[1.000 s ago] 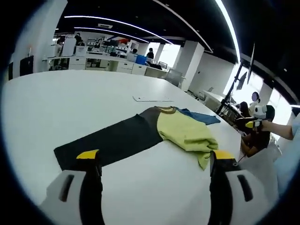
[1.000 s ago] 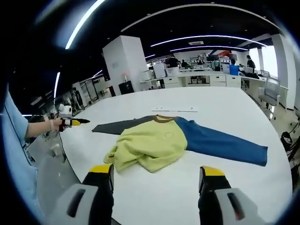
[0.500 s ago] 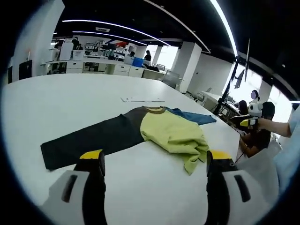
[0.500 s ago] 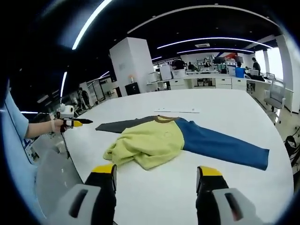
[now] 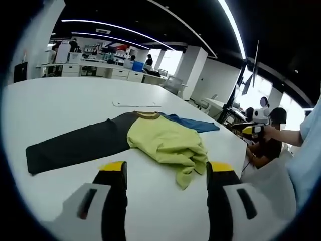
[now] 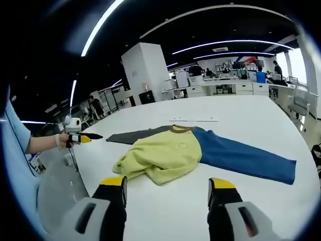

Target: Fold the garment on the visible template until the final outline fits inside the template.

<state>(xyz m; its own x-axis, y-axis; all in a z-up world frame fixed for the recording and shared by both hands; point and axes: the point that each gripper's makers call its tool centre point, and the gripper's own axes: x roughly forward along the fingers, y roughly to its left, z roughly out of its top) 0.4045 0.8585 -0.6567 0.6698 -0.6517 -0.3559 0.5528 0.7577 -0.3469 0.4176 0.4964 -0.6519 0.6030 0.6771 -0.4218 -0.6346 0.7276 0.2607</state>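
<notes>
The left gripper (image 5: pixel 165 168) hangs above the white table (image 5: pixel 60 100) with its jaws spread wide and nothing between them. Just ahead of the jaws lies the shirt (image 5: pixel 165 143), its yellow body crumpled and bunched toward the right jaw, with a loose corner trailing down between the two tips. The dark sleeve (image 5: pixel 75 145) stretches flat beyond the left jaw, and the blue sleeve (image 5: pixel 193 123) pokes out behind the yellow part. Farther ahead, past the collar, a thin white strip (image 5: pixel 134 104) lies on the table. Off to the right of the right jaw, the other gripper is held in a hand at the table's edge.

The right gripper (image 6: pixel 166 183) is likewise released, jaws apart and empty, over the table (image 6: pixel 241 115). The shirt (image 6: pixel 163 155) sits ahead of the jaws, the yellow heap nearer the left jaw, the blue sleeve (image 6: pixel 246 158) running flat out past the right jaw, the dark sleeve (image 6: pixel 133 135) reaching away to the left. The strip (image 6: pixel 193 120) lies beyond the collar.
</notes>
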